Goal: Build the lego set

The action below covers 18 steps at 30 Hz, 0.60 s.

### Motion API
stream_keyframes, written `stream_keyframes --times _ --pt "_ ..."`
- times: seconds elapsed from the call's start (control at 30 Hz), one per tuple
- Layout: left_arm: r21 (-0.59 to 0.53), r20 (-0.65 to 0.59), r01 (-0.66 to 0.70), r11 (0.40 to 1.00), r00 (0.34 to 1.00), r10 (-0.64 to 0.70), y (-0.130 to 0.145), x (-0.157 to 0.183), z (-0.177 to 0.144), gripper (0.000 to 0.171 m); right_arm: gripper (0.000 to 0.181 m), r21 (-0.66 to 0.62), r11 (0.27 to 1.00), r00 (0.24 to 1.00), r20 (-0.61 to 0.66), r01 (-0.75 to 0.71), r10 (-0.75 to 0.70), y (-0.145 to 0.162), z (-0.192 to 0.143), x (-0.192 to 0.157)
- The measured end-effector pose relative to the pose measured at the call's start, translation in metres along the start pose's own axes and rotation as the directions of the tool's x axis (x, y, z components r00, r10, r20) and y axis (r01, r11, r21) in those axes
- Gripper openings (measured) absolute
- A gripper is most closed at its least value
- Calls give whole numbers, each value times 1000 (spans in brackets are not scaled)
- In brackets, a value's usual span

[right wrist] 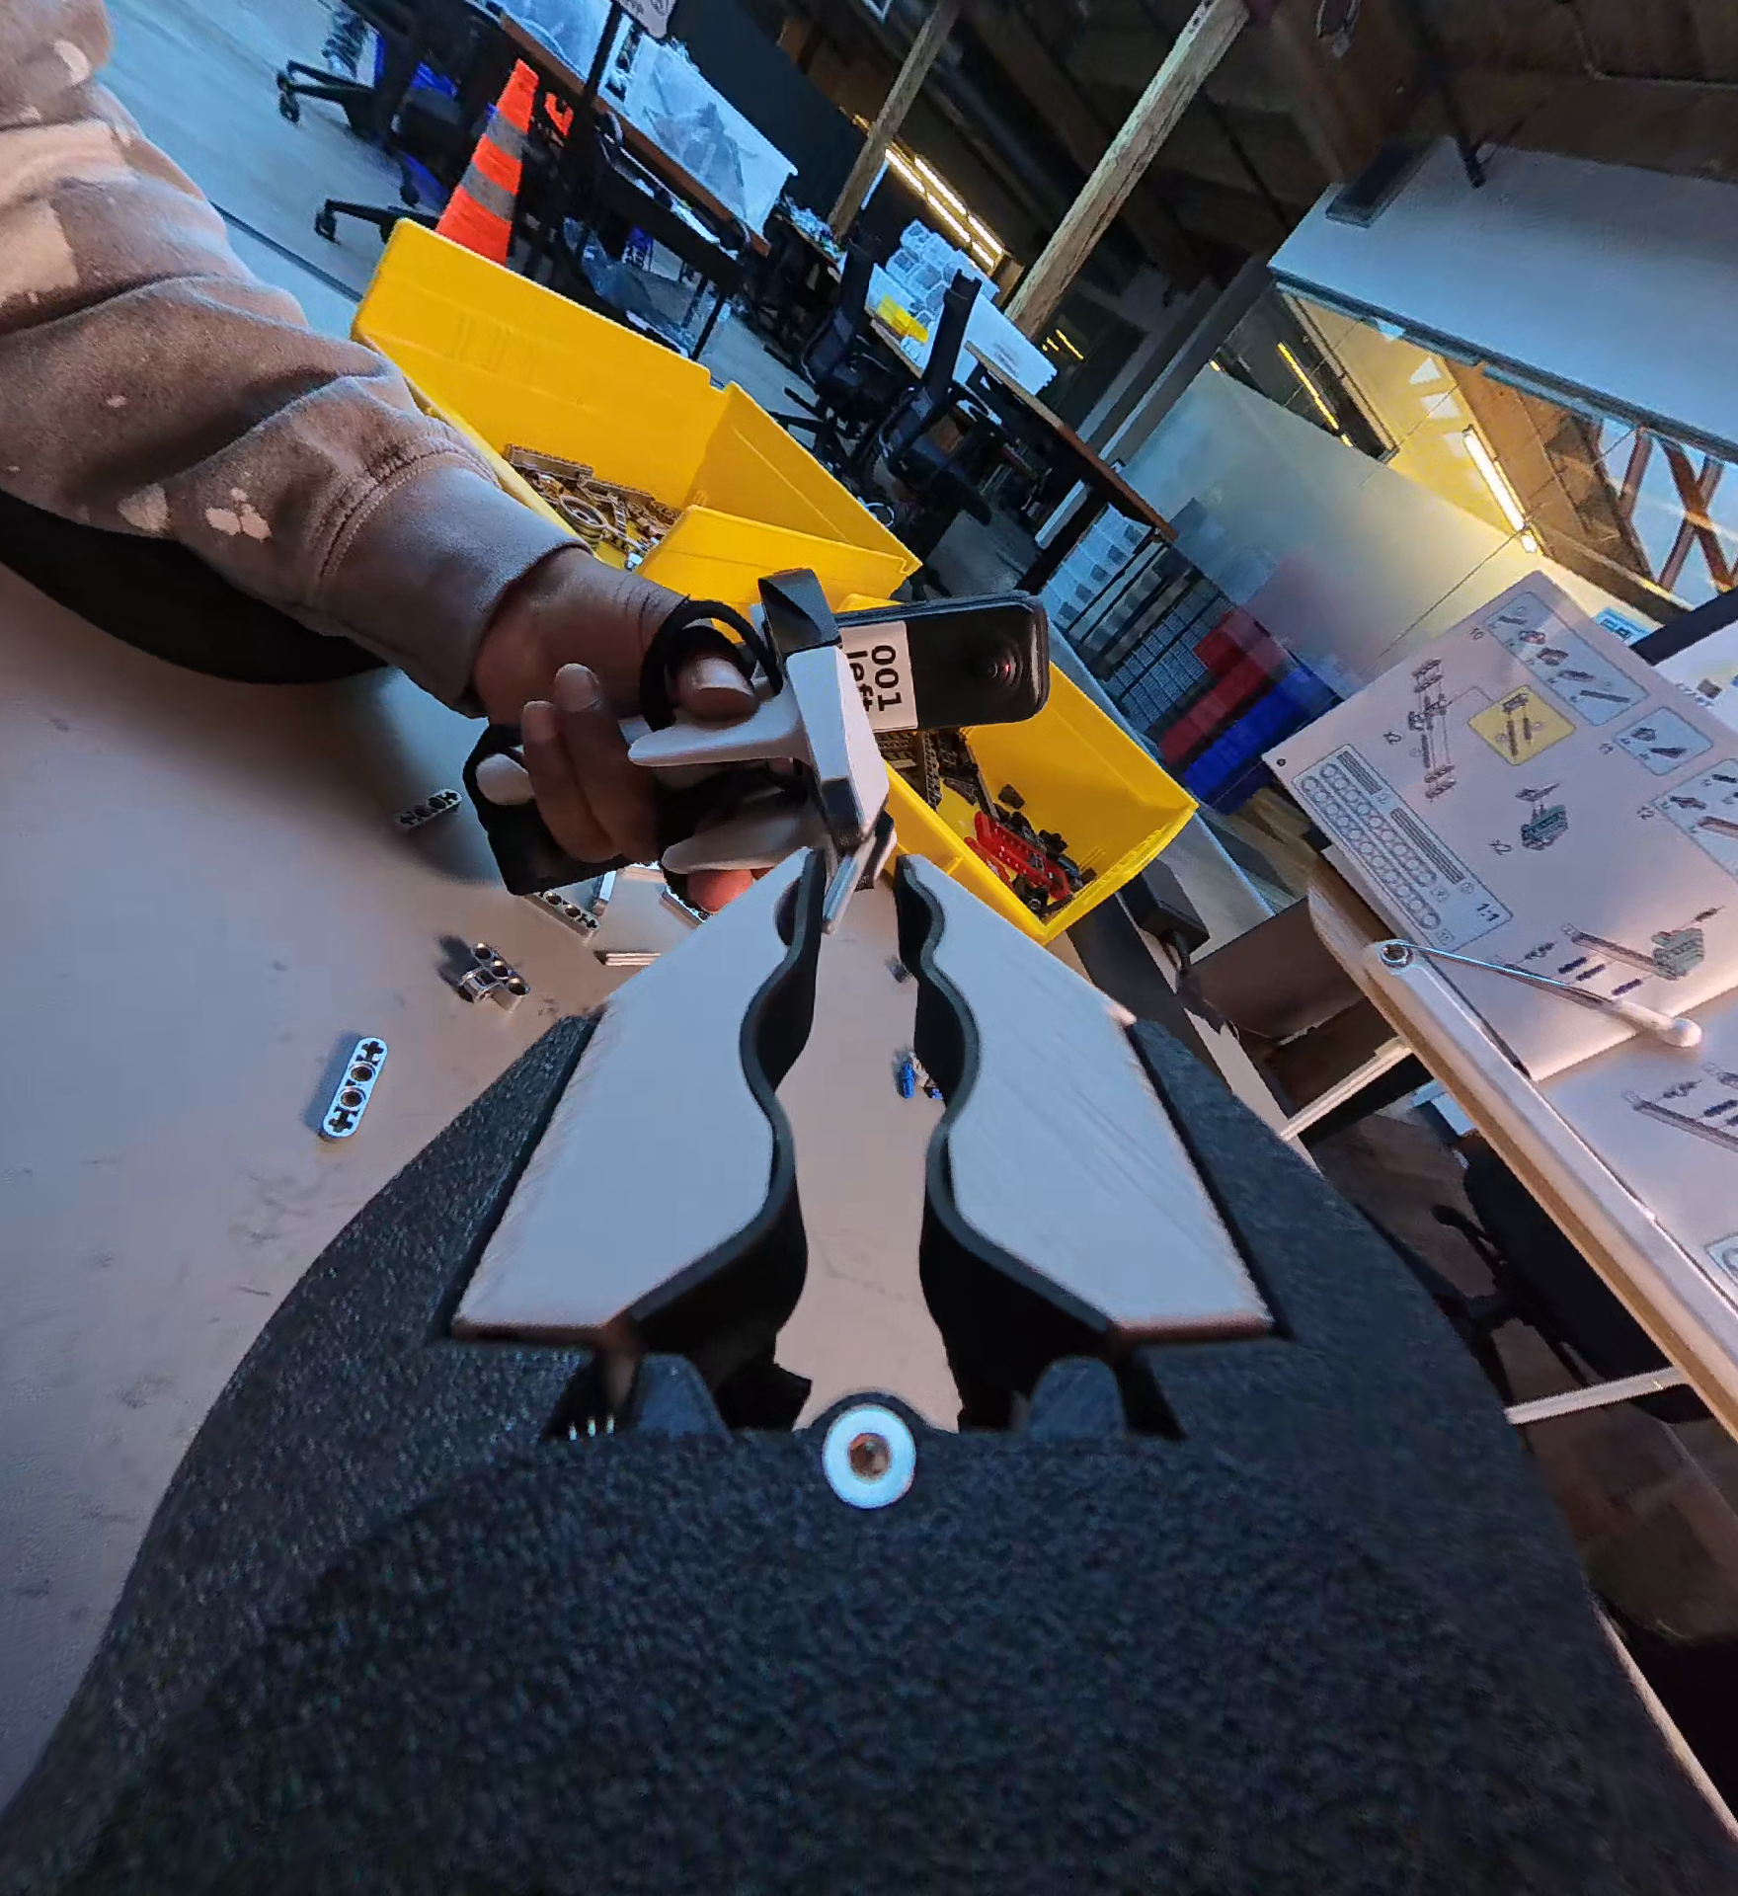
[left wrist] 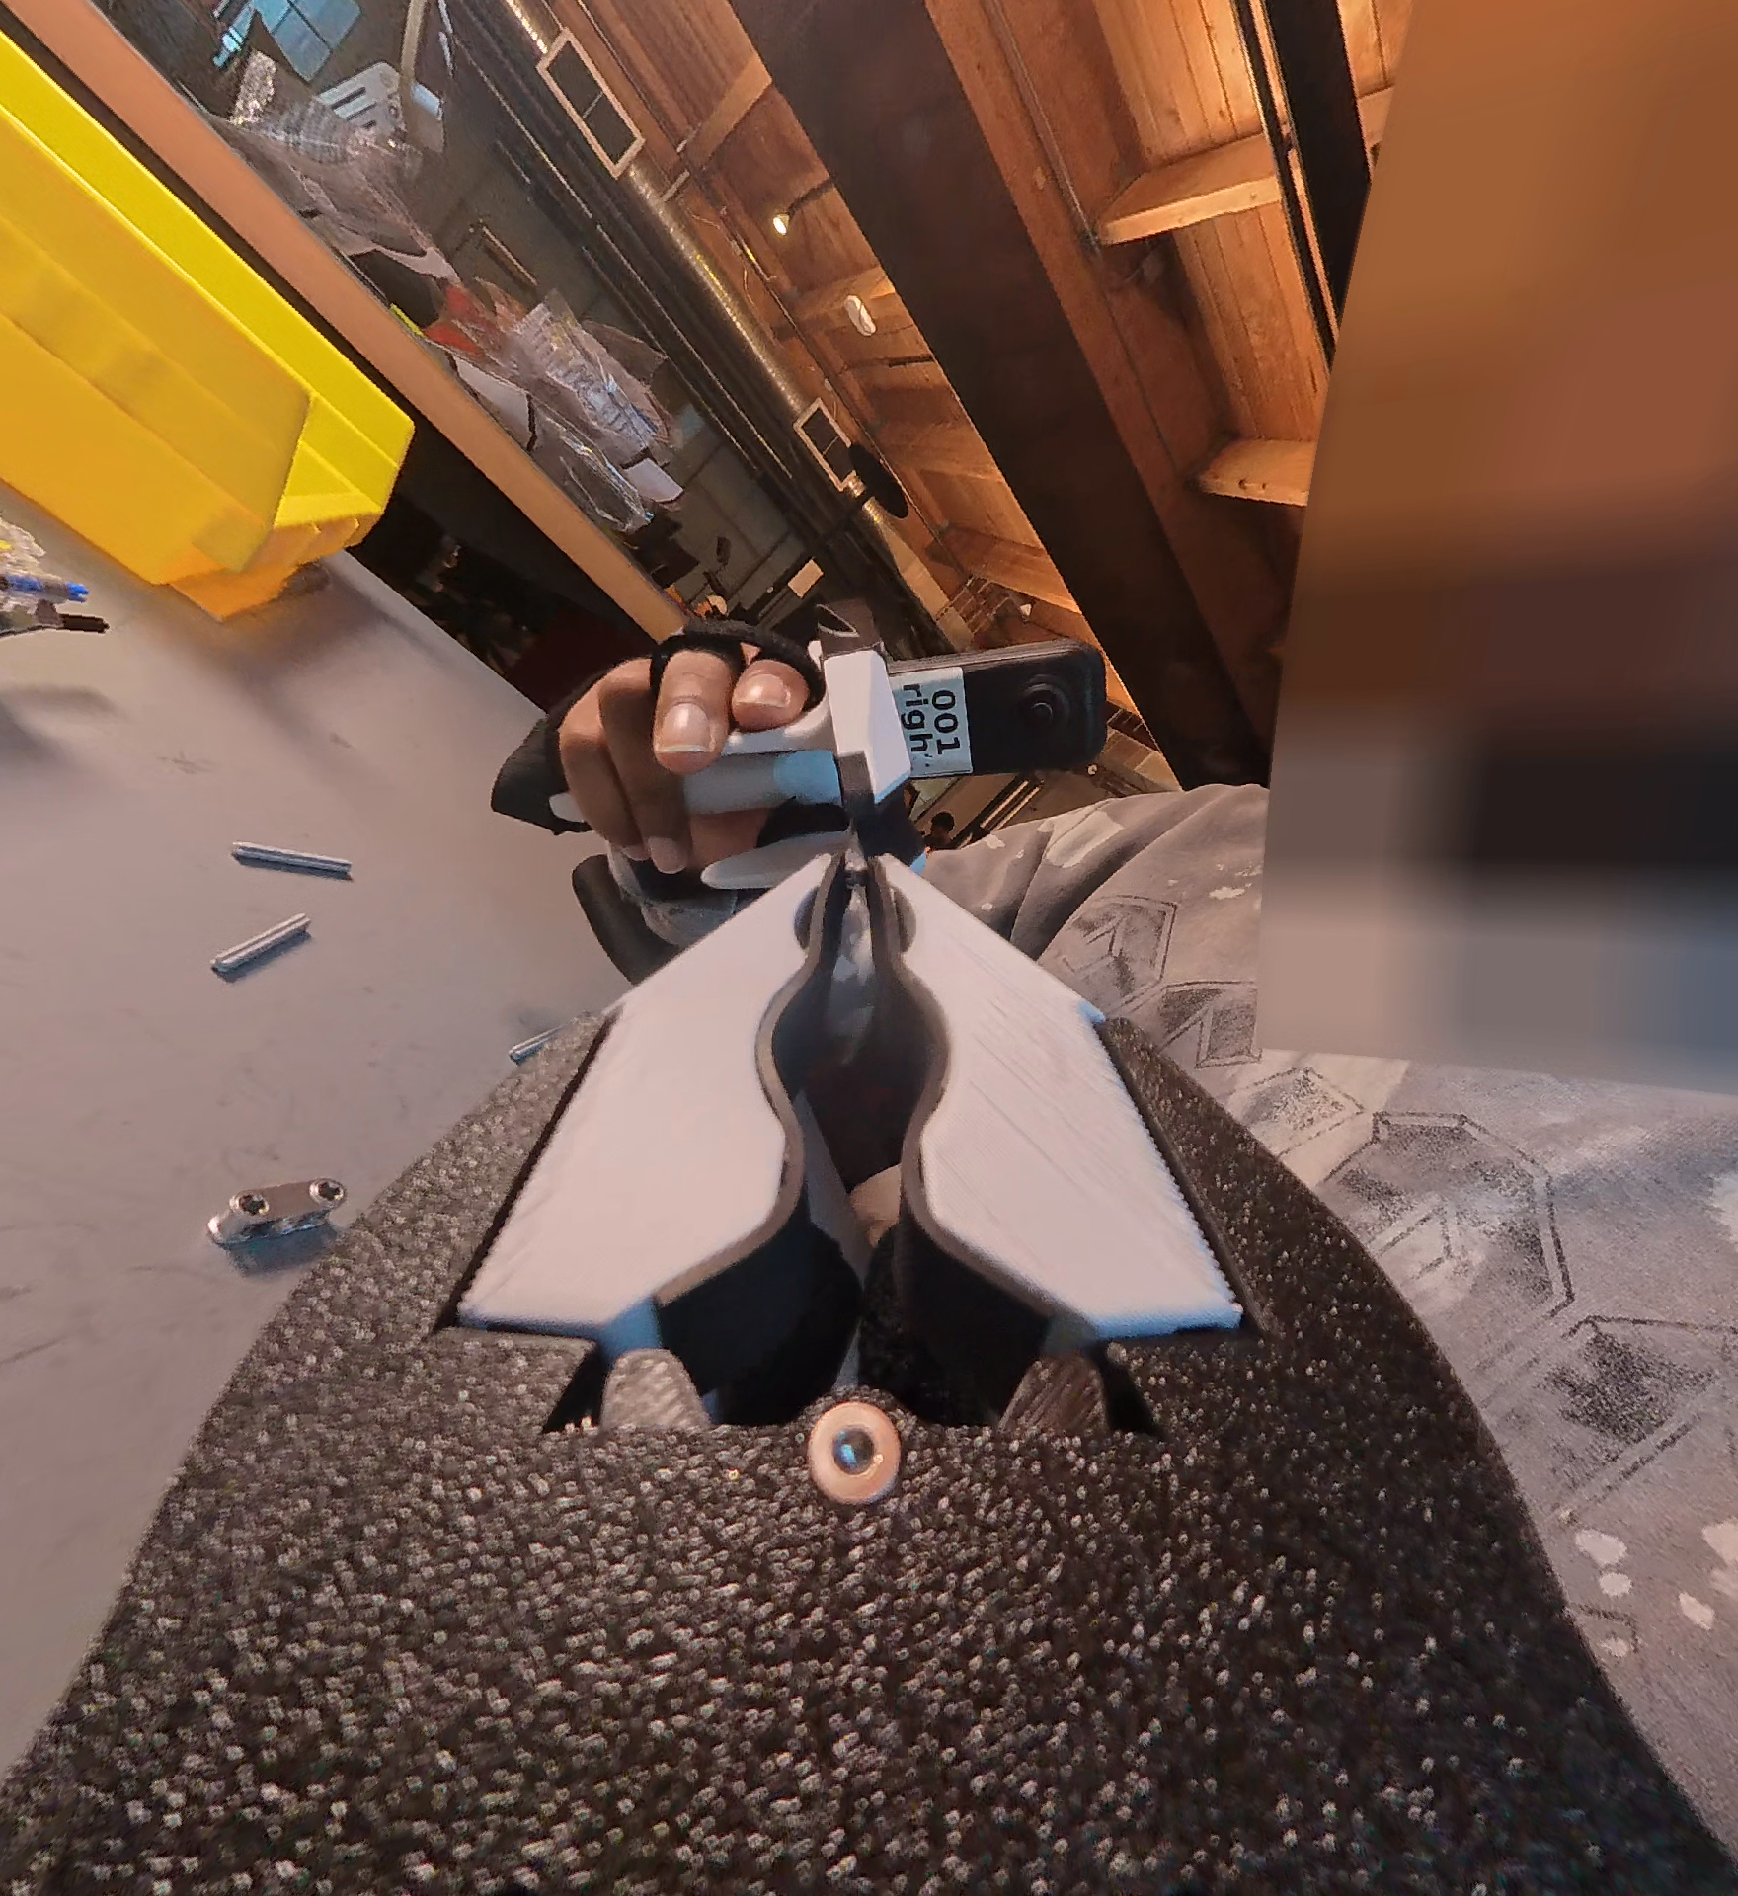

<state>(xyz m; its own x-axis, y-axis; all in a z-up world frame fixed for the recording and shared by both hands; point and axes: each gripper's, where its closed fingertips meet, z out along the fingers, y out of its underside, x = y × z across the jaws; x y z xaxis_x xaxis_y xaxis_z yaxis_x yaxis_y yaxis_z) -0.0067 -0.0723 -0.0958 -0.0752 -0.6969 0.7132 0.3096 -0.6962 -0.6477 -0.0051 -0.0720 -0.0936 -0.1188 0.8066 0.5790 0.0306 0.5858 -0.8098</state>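
My left gripper [left wrist: 851, 874] has its jaws pressed together at the tips on a small thin grey part, seen edge-on and dark between them. In the right wrist view that part [right wrist: 841, 891] is a short grey stick hanging from the left gripper's tips [right wrist: 857, 833], with a hand around the handle. My right gripper [right wrist: 860, 880] is open, its jaws a finger's width apart. The grey part sits just inside its left fingertip [right wrist: 805, 893]. The right gripper also shows in the left wrist view [left wrist: 870, 821], held by a gloved hand just beyond my left tips.
Loose grey pieces lie on the table: a three-hole beam [right wrist: 354, 1085], a connector [right wrist: 483, 970], two axles [left wrist: 290, 860] [left wrist: 260, 944], a flat link [left wrist: 278, 1211]. Yellow bins of parts [right wrist: 1070, 811] [left wrist: 126, 359] stand behind. An open instruction booklet [right wrist: 1522, 800] stands at the right. Less than 4 cm separates the two grippers' tips. Both grippers' tips are roughly 15 centimetres from the flat link [left wrist: 278, 1211].
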Motion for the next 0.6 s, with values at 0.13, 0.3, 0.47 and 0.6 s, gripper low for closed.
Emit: stream_keyframes --times 0.13,0.3,0.47,0.6 --pt "24 -15 11 1000 1000 -11 -4 2 0 1 16 -8 1000 1000 5 20 -20 1 0 -2" --pt "24 -25 18 1000 1000 -17 -3 4 1 1 16 -30 998 998 -26 52 -53 3 2 1" --pt "27 -32 35 999 999 -34 -2 3 3 1 9 -33 997 996 -41 73 -74 3 1 2" --pt "29 -33 45 999 998 -44 -2 2 3 2 5 -37 995 994 -46 94 -96 3 1 2"
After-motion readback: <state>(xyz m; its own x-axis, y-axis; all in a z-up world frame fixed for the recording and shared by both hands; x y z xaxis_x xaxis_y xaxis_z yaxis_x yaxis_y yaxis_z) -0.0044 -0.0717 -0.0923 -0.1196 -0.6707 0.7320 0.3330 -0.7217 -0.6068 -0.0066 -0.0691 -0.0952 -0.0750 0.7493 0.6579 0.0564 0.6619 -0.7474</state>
